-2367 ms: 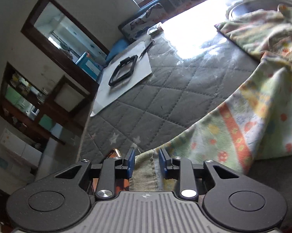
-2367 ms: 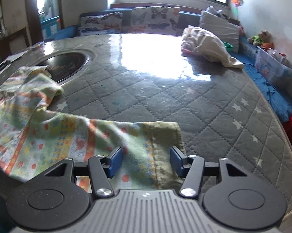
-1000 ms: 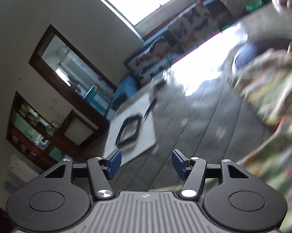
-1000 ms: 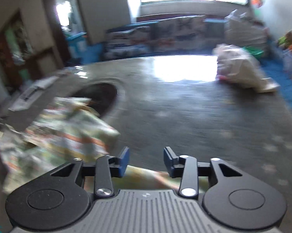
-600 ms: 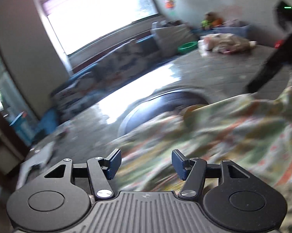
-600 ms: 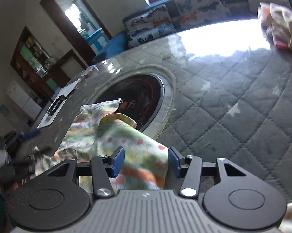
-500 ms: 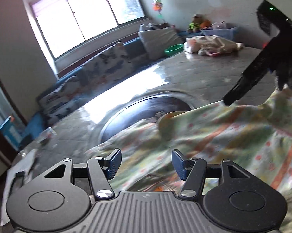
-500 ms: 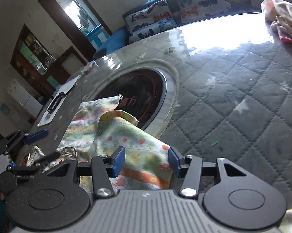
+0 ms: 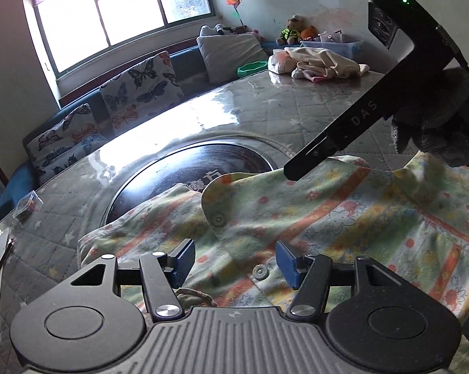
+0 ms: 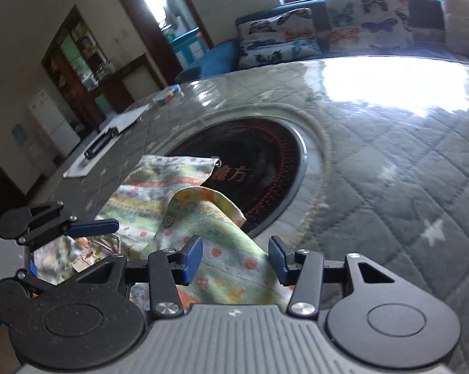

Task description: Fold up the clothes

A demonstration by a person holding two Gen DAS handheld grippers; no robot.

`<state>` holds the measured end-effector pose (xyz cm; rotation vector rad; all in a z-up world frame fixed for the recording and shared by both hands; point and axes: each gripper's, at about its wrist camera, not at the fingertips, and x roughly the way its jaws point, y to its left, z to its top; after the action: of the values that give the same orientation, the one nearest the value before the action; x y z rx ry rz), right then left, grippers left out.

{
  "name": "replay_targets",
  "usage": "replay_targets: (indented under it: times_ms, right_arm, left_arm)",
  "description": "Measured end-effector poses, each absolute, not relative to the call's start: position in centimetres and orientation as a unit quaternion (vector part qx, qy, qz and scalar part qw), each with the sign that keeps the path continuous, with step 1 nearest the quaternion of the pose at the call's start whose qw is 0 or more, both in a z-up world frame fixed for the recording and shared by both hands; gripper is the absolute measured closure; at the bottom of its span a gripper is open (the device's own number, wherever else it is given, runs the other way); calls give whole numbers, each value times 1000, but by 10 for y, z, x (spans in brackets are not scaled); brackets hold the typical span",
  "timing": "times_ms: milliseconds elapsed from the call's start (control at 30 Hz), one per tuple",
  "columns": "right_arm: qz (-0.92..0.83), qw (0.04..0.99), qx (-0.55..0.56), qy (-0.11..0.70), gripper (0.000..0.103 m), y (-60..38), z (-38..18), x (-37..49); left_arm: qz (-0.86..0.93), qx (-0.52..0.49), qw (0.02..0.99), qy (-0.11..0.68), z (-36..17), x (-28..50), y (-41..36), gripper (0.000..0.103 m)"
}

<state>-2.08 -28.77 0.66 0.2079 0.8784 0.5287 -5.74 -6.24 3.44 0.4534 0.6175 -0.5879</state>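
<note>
Having let go of the hem you pinched a moment ago, your left gripper (image 9: 233,260) now hangs with its jaws wide apart and empty, just above the pale green, orange-striped printed garment (image 9: 328,218). Your right gripper (image 10: 233,260) is likewise spread and holds nothing. The garment lies crumpled on the near left of the grey quilted table (image 10: 390,162), overlapping the dark round inset (image 10: 259,162). One fold looks laid; it needs regripping.

Table cover (image 9: 312,115): grey, quilted, star-printed
Round hob (image 10: 259,162): dark, set in the table
Cushions (image 9: 141,84): butterfly print, under the window (image 9: 122,9)
Paper (image 10: 110,137): table's far edge
</note>
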Motion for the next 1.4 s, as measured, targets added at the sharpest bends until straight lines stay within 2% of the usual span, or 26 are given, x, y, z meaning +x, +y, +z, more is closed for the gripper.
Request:
replay_targets:
  times_ms: [67,133,233,333,600,700,833,867,933,1300,1367,1400]
  right_arm:
    - [262,861,93,426,62,-282,4,-16]
    - [267,860,78,429,81,-276,3,-15]
    - [269,867,45,416,95,-267,8,-19]
    - [275,882,14,382,97,-257,21,-33]
    - [315,886,-152,304,99,-192,33,-94]
    - [297,894,-140,305,99,-201,34,-93]
    - [273,903,-123,307,89,-213,36,-91]
    - [267,906,-119,308,85,-216,36,-91]
    - [254,910,-111,308,58,-222,37,-90]
    - [280,875,1,395,55,-271,7,-23]
    - [293,863,18,411,58,-273,-1,-14]
    - [299,860,19,413,66,-272,-3,-13]
  left_arm:
    - [-278,211,888,301,35,-54,-59,42]
    - [-271,203,891,303,37,-51,-54,42]
    - [-260,190,897,303,42,-47,-45,42]
    - [-247,179,903,301,48,-44,-37,42]
    - [-230,137,927,262,85,-43,-26,42]
    - [-234,137,929,251,93,-42,-34,42]
    - [-240,141,928,247,96,-39,-39,42]
    - [-239,141,928,248,95,-37,-39,42]
    - [-238,140,927,254,93,-34,-38,42]
    - [-232,145,921,276,80,-21,-42,42]
    - [-229,145,921,279,78,-17,-41,42]
    - [-228,145,921,280,78,-16,-41,42]
